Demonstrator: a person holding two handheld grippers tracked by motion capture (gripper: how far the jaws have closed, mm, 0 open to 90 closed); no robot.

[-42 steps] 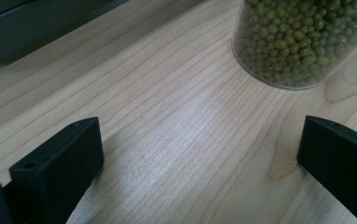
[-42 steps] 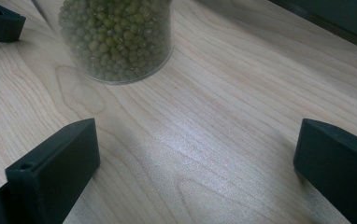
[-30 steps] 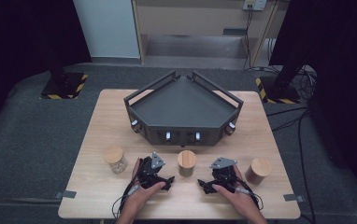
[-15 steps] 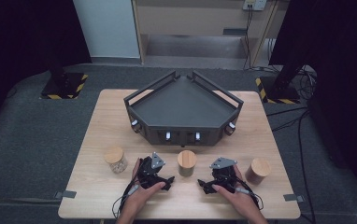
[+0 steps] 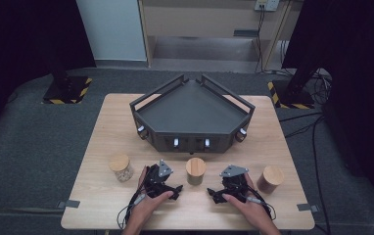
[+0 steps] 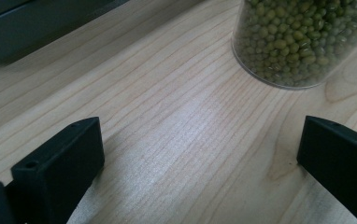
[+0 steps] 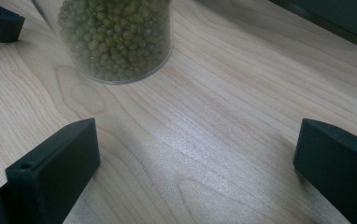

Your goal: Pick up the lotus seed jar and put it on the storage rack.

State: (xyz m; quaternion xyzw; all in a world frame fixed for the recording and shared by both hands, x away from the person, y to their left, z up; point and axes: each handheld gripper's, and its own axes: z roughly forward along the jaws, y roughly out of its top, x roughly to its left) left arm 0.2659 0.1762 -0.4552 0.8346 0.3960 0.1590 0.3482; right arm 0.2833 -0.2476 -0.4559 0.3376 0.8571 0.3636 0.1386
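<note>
Clear glass jar of green mung beans with a round wooden lid [image 5: 195, 170] stood upright on the pale wooden desk [image 5: 102, 196] between left gripper [image 5: 173, 190] and right gripper [image 5: 214, 194], both fingers released, left gripper marginally nearer.

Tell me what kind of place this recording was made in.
Probably a lab or studio set up for recording: a light wooden table on grey carpet, dark curtains at both sides, and yellow-and-black-striped stand bases beside it.

Bean jar [image 5: 195, 170] between both tools, tray [image 5: 193, 108] behind it
</note>
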